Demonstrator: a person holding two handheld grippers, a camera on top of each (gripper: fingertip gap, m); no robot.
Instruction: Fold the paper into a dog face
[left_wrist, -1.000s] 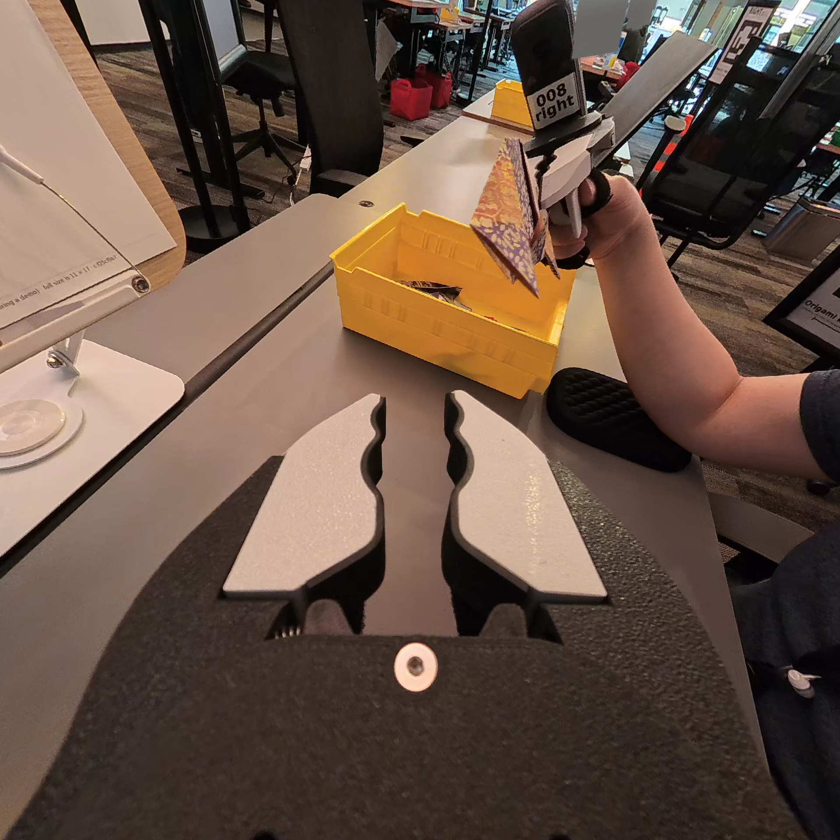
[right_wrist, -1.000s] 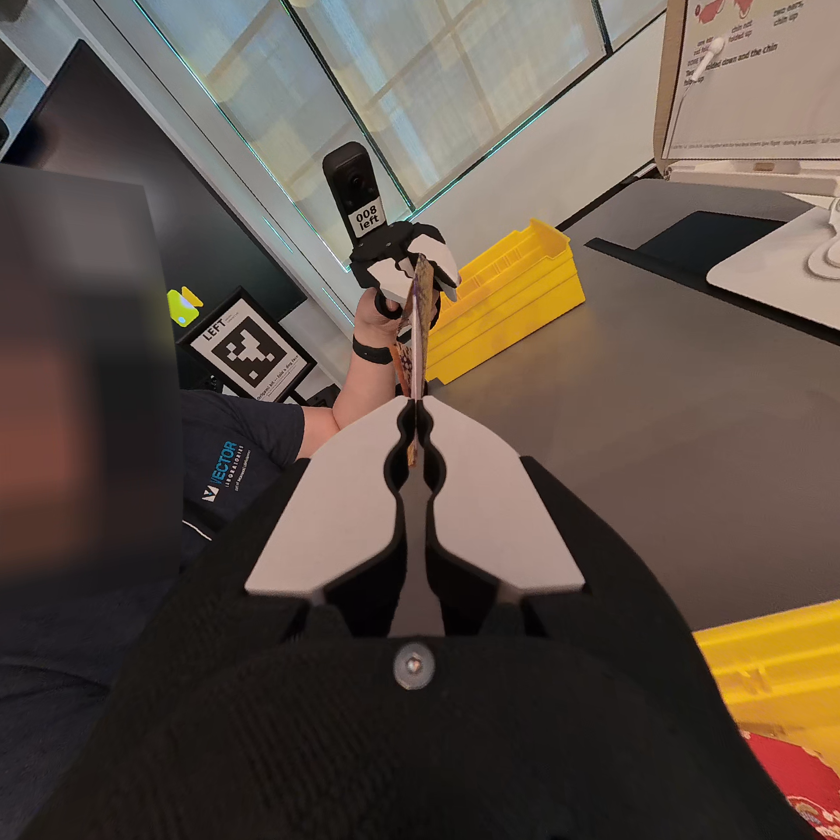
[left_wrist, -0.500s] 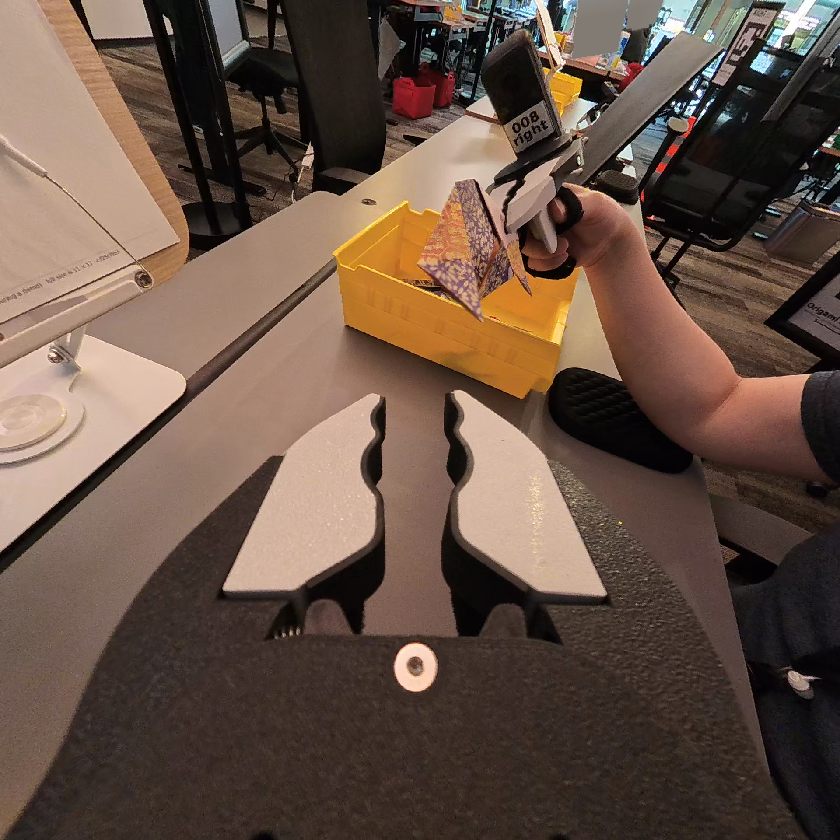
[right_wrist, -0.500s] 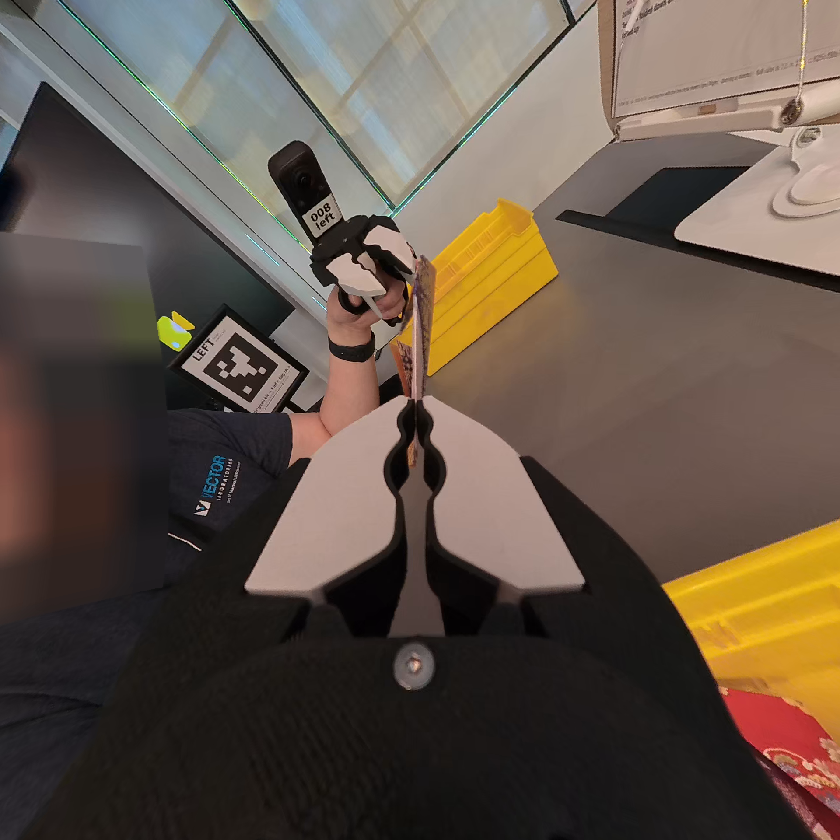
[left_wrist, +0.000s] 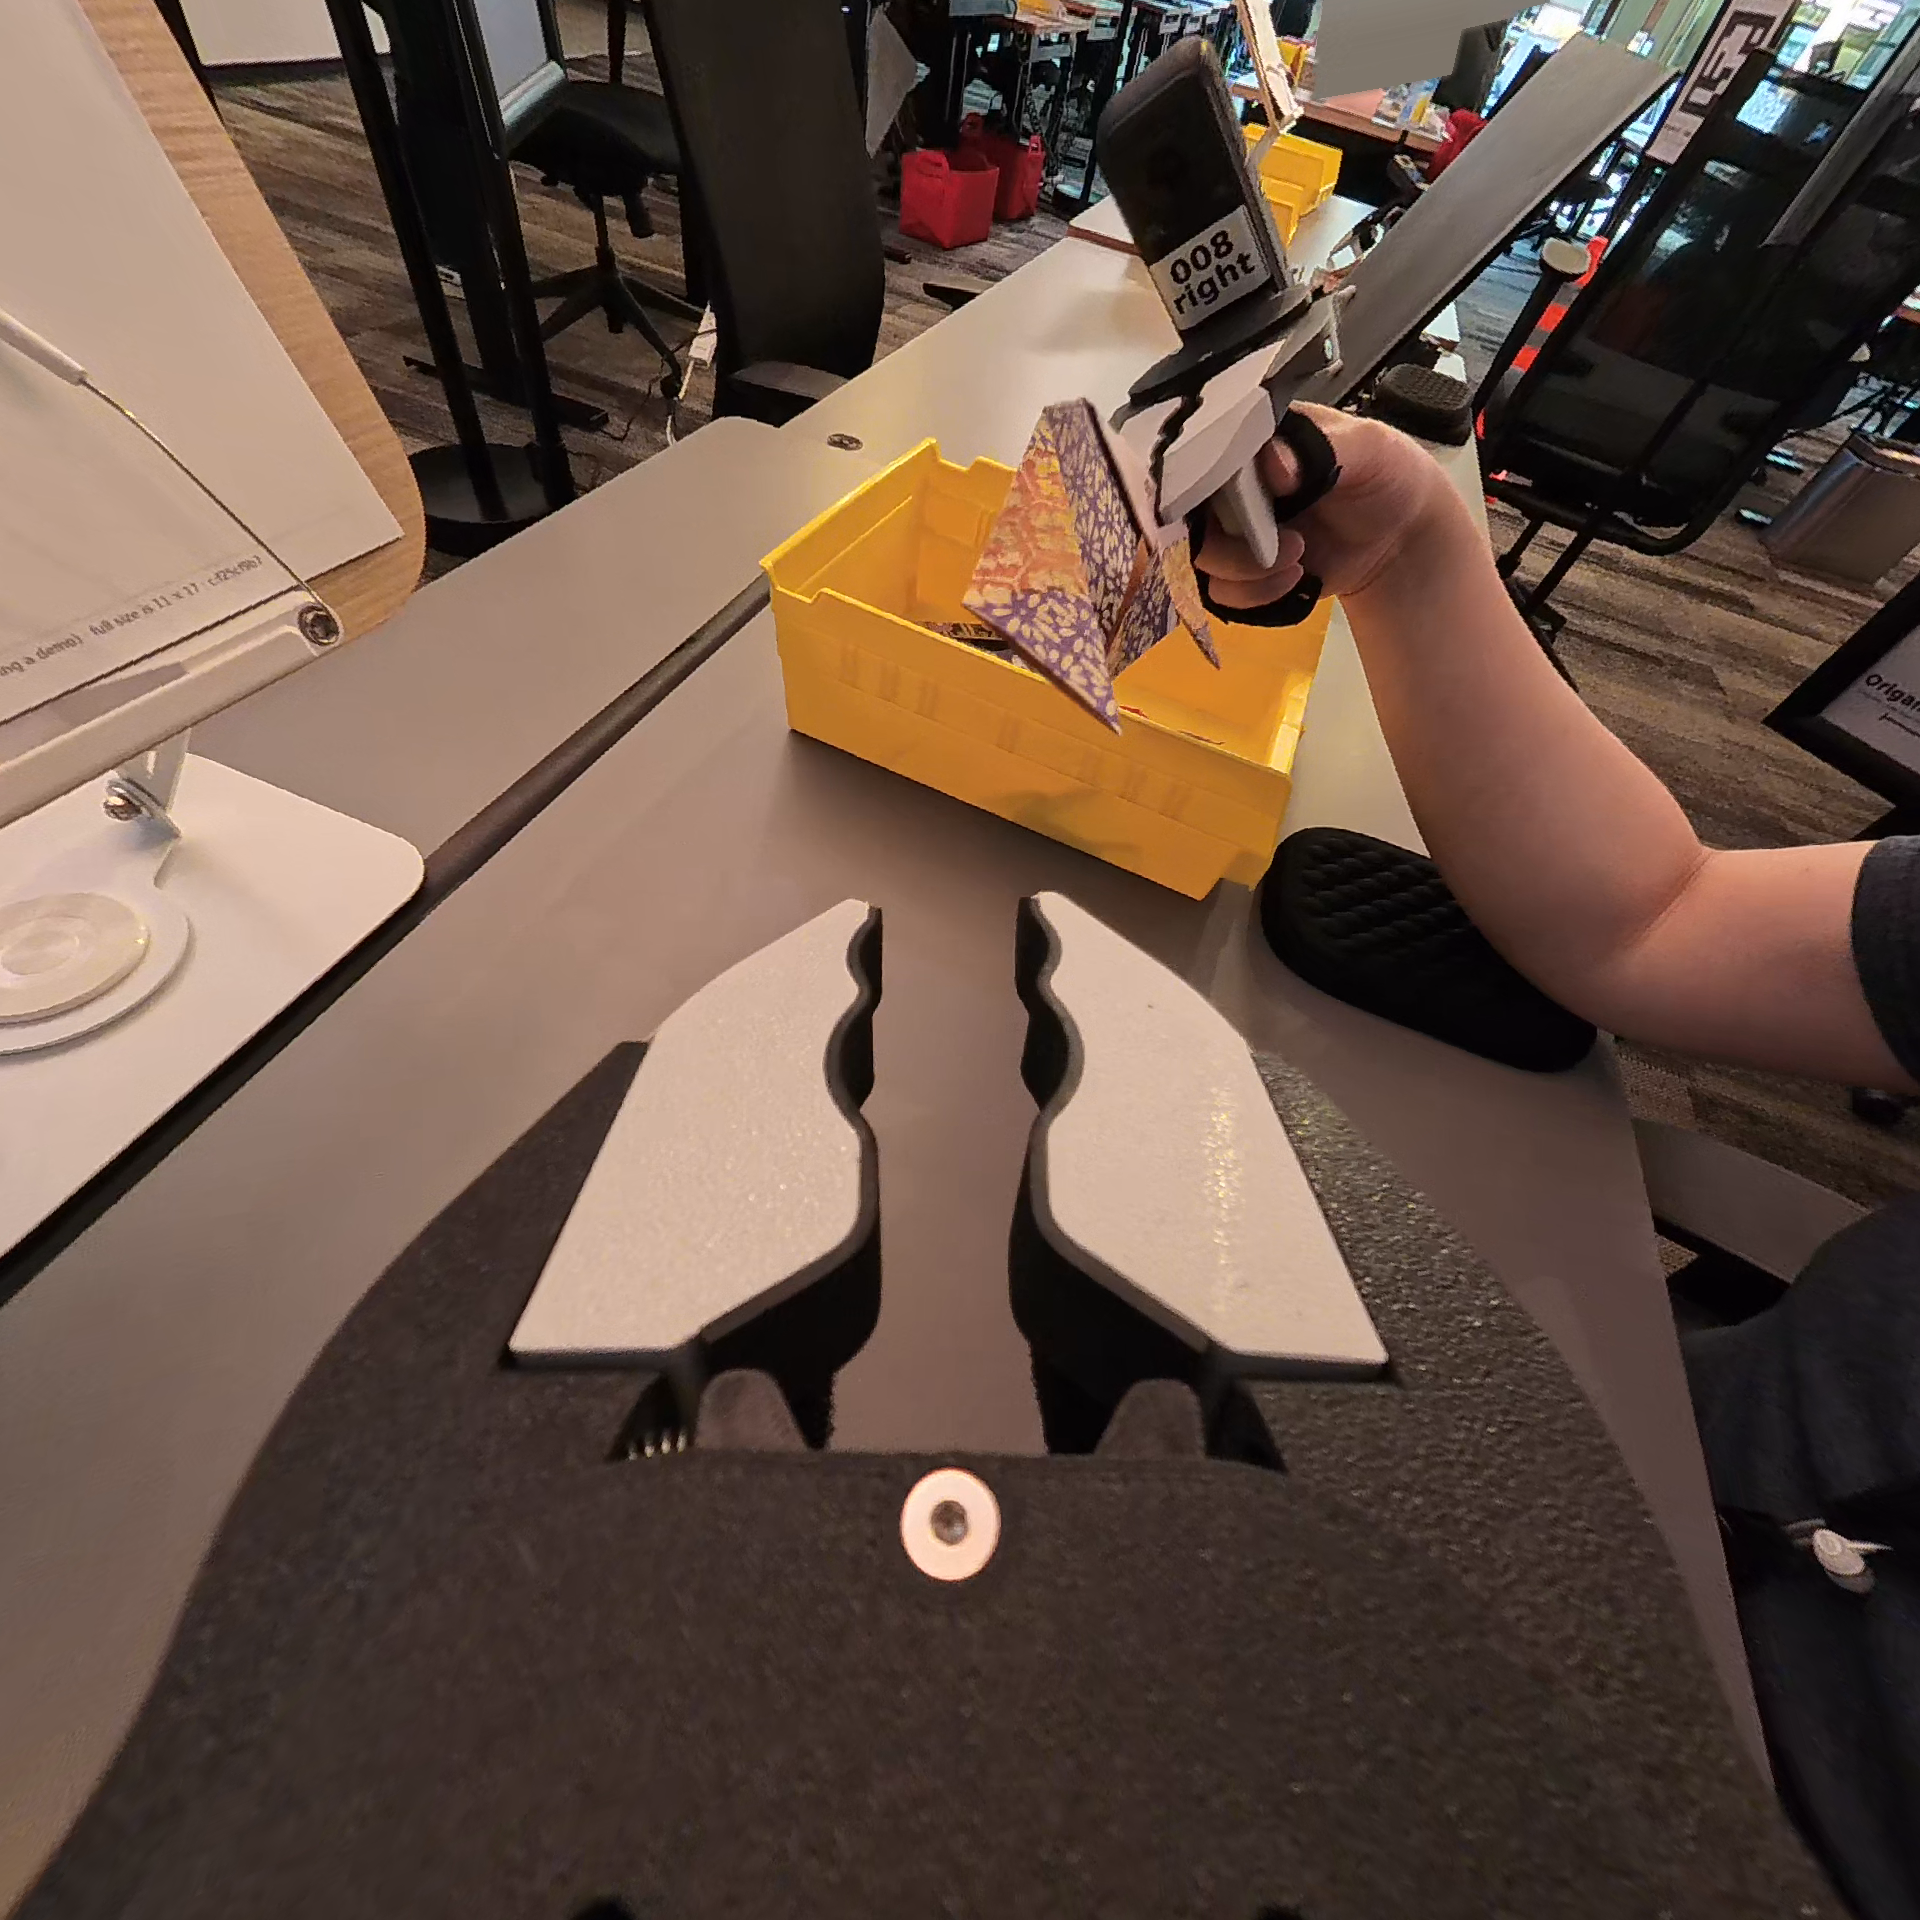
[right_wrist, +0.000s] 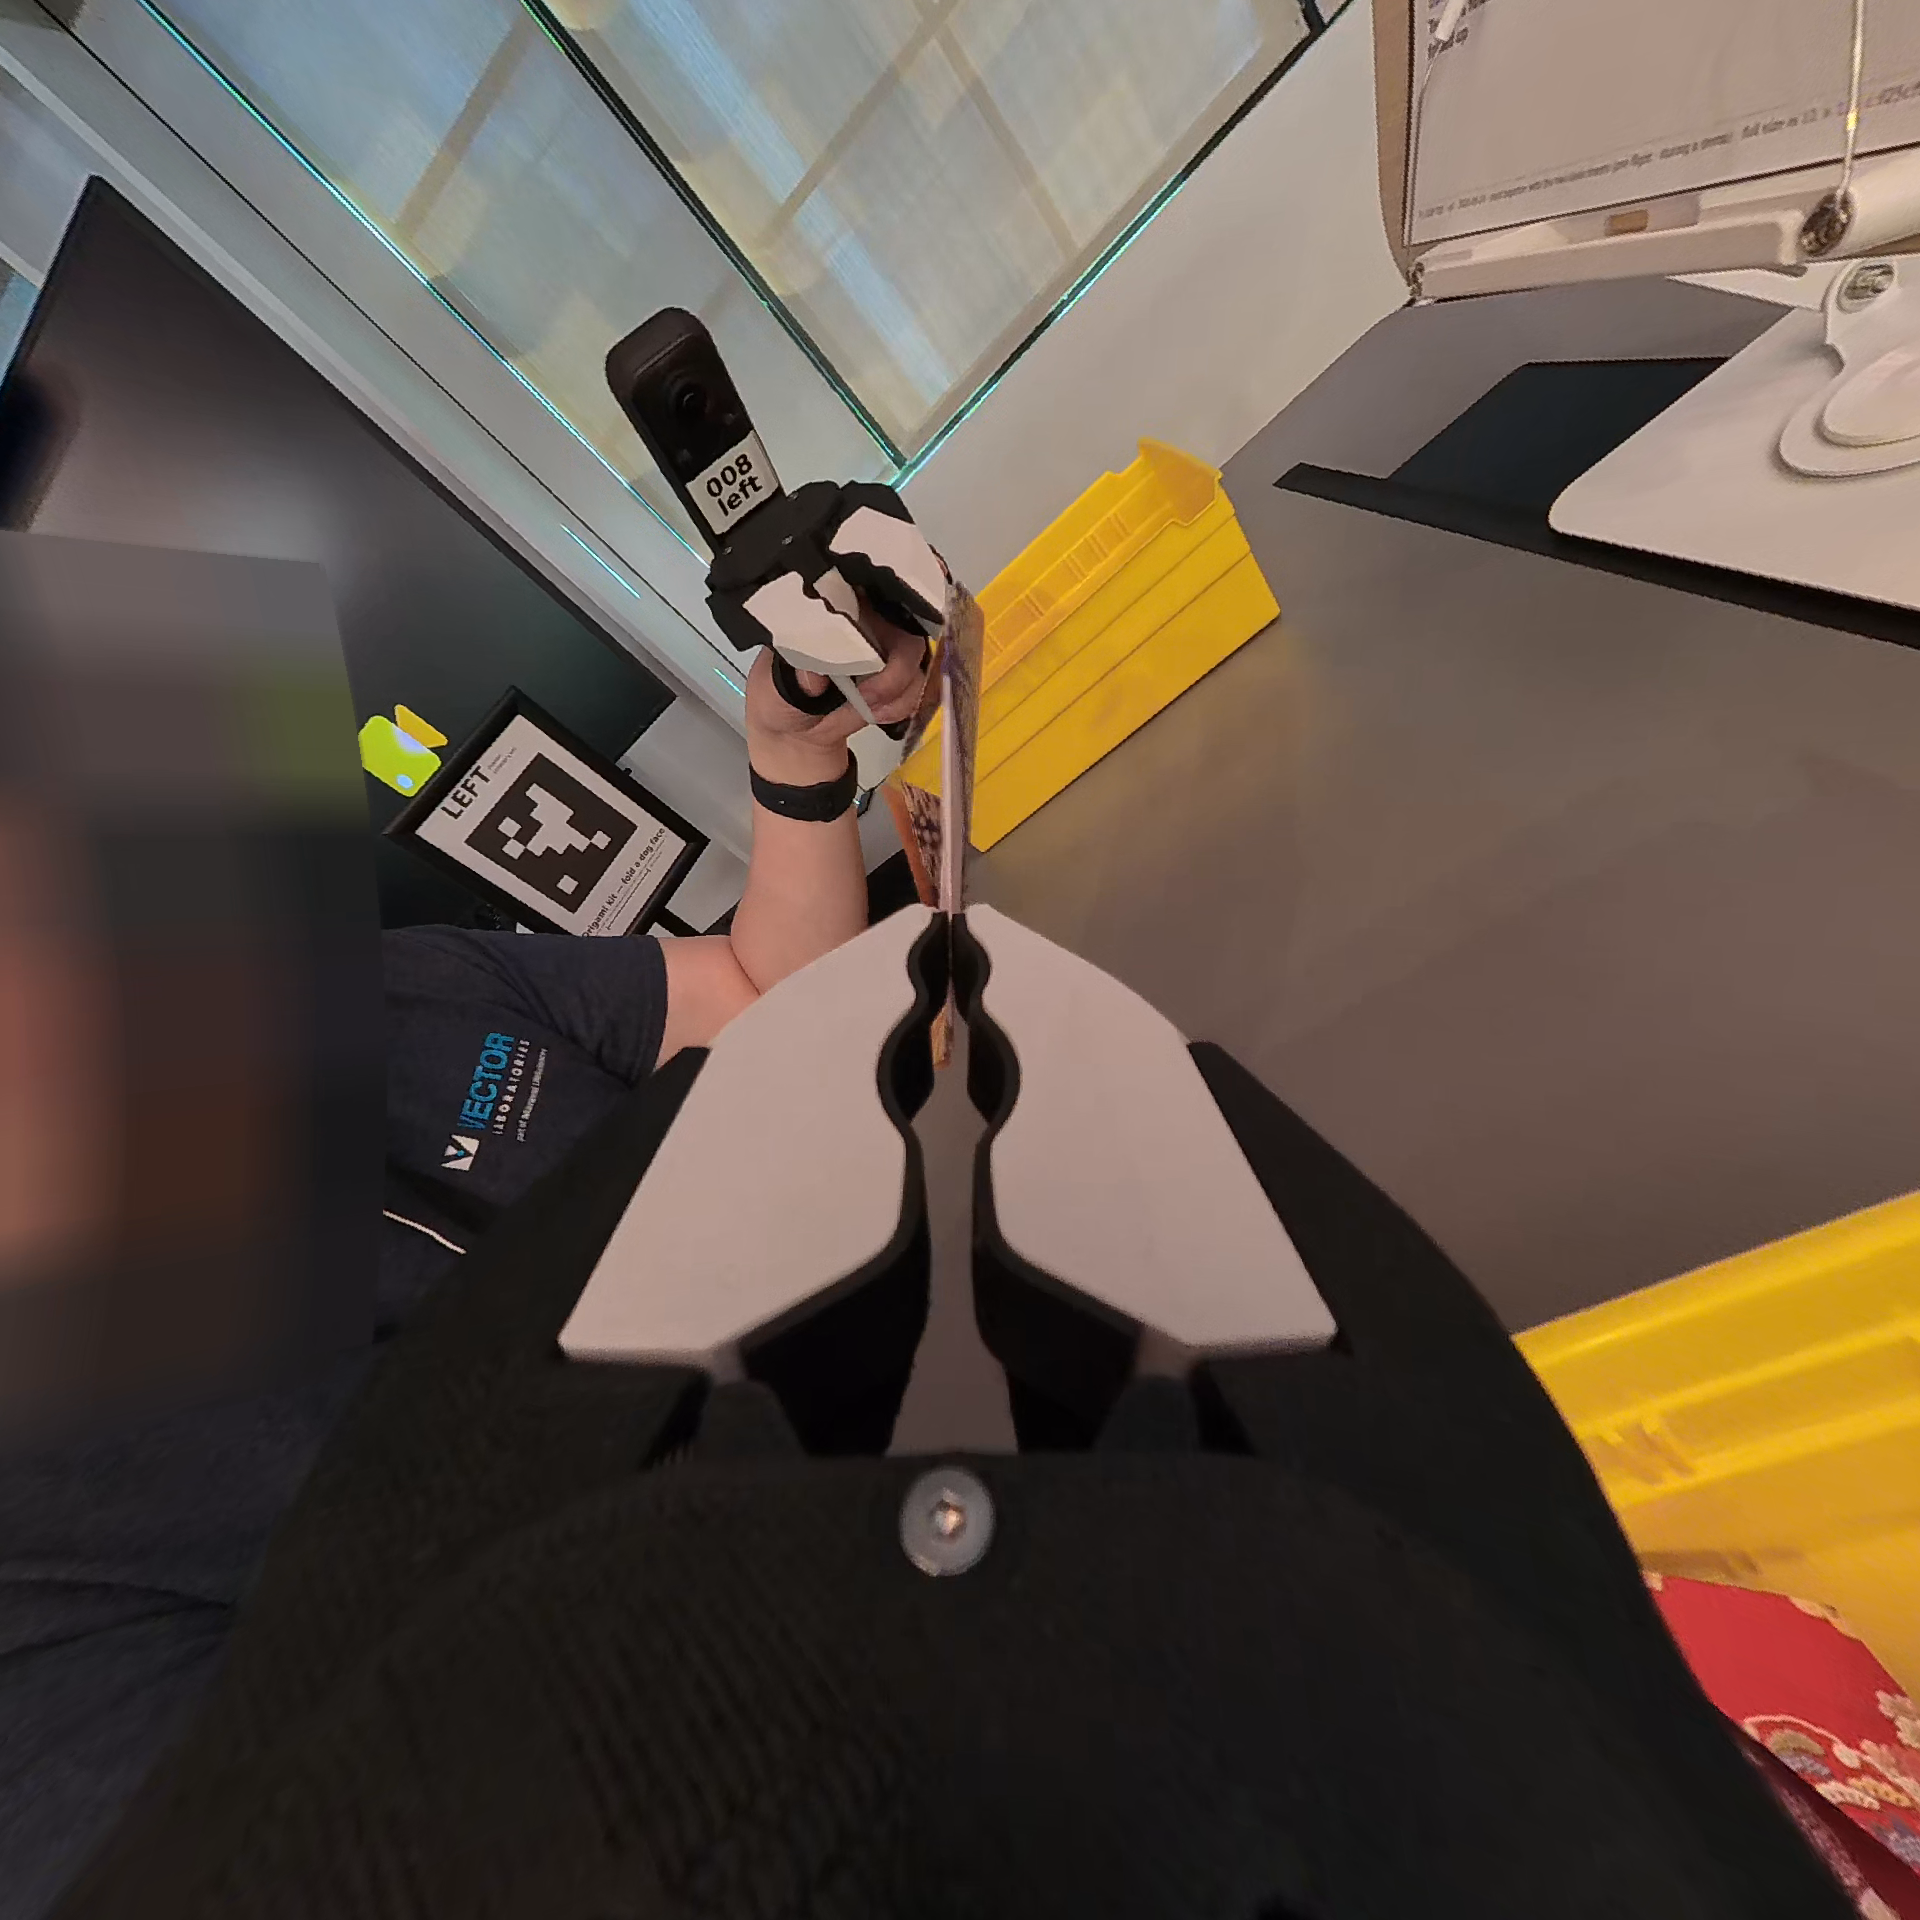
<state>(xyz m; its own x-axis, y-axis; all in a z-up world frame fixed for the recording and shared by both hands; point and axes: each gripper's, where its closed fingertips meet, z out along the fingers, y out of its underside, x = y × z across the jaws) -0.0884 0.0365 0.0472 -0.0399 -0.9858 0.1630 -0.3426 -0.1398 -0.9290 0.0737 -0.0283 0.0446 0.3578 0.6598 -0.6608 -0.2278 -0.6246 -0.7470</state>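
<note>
The folded patterned paper (left_wrist: 1070, 561), purple and orange, hangs in the air over the yellow bin (left_wrist: 1029, 769) in the left wrist view. My right gripper (left_wrist: 1148, 457) is shut on its upper corner. In the right wrist view the paper (right_wrist: 954, 769) shows edge-on, pinched between the tips of the right gripper (right_wrist: 949, 920). My left gripper (left_wrist: 948, 914) is open and empty, low over the grey table (left_wrist: 582, 935), well short of the bin. It also shows in the right wrist view (right_wrist: 821, 613), held up beyond the paper.
Other folded papers lie in the bin, one red (right_wrist: 1818, 1704). A second yellow bin (right_wrist: 1101, 644) stands across the table. A white stand (left_wrist: 156, 935) holding an instruction sheet is at the left. A black wrist pad (left_wrist: 1403, 935) lies beside the bin under the person's forearm.
The right gripper has swung the paper down and left, now lower over the bin. The left gripper has stayed open and in place.
</note>
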